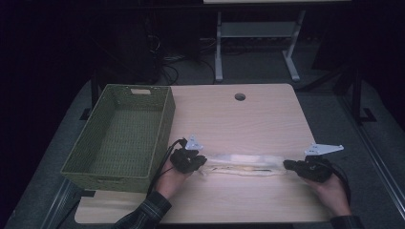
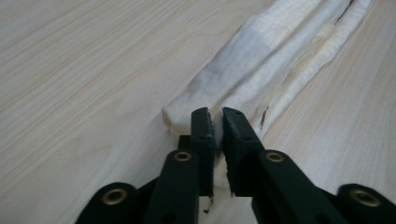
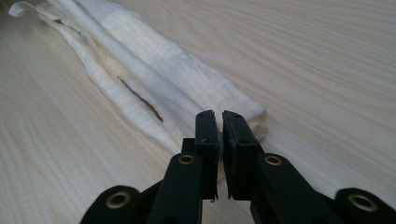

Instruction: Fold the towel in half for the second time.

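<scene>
A long white cloth (image 1: 243, 163), folded into a narrow strip, lies flat on the wooden table (image 1: 239, 119) near its front edge. My left gripper (image 1: 203, 162) is at the strip's left end. In the left gripper view, the cloth (image 2: 261, 60) runs away from the left gripper (image 2: 218, 114), whose jaws stand a narrow wedge apart with the cloth's end loose between them. My right gripper (image 1: 287, 165) is at the strip's right end. In the right gripper view, the right gripper (image 3: 217, 116) has its jaws almost together, pinching the corner of the cloth (image 3: 154, 70).
A green woven basket (image 1: 102, 183) stands empty on the table's left side, close to my left hand. A round cable hole (image 1: 239, 97) sits near the far edge. Beyond the table are dark floor, cables and the legs of another desk (image 1: 218, 57).
</scene>
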Demonstrator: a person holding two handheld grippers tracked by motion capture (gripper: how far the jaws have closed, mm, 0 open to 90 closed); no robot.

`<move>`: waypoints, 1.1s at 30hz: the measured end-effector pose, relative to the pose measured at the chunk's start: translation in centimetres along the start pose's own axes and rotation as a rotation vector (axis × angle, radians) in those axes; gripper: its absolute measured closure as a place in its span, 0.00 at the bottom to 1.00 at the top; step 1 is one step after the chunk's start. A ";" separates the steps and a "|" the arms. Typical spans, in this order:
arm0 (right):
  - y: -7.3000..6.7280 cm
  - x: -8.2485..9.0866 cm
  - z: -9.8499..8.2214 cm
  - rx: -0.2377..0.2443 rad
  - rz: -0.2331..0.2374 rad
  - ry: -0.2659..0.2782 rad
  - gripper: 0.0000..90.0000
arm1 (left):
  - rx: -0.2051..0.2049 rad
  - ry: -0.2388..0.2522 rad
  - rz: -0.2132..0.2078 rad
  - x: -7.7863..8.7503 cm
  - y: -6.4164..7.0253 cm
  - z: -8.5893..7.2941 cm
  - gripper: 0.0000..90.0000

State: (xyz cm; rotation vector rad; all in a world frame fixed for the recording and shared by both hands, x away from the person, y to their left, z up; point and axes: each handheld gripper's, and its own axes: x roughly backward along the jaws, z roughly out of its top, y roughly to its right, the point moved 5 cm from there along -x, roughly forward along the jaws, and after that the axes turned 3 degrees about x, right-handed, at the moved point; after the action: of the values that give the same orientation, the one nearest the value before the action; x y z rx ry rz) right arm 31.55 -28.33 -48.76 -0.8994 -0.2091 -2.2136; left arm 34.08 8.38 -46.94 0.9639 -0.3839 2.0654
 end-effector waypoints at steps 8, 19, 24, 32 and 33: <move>0.0 1.8 0.4 -0.024 -0.016 0.053 0.77 | 0.037 0.082 0.001 2.0 -0.1 1.2 0.75; 0.2 0.6 2.0 -0.014 -0.038 0.052 0.66 | -0.024 0.090 -0.051 -0.1 0.9 4.4 0.62; 0.2 -0.1 2.0 -0.009 -0.055 0.020 0.65 | -0.033 0.060 -0.058 -1.6 0.6 4.7 0.53; 0.6 -1.5 0.5 -0.024 -0.072 -0.056 0.66 | -0.015 -0.057 -0.038 -4.1 -0.9 2.6 0.53; 0.7 -1.6 0.4 -0.027 -0.072 -0.062 0.66 | -0.012 -0.062 -0.037 -4.2 -0.9 2.4 0.53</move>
State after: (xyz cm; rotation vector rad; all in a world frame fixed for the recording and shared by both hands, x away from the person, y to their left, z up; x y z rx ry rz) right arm 33.04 -27.71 -49.60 -0.9898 -0.2444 -2.2615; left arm 37.58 5.36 -48.58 1.0222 -0.4077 2.0019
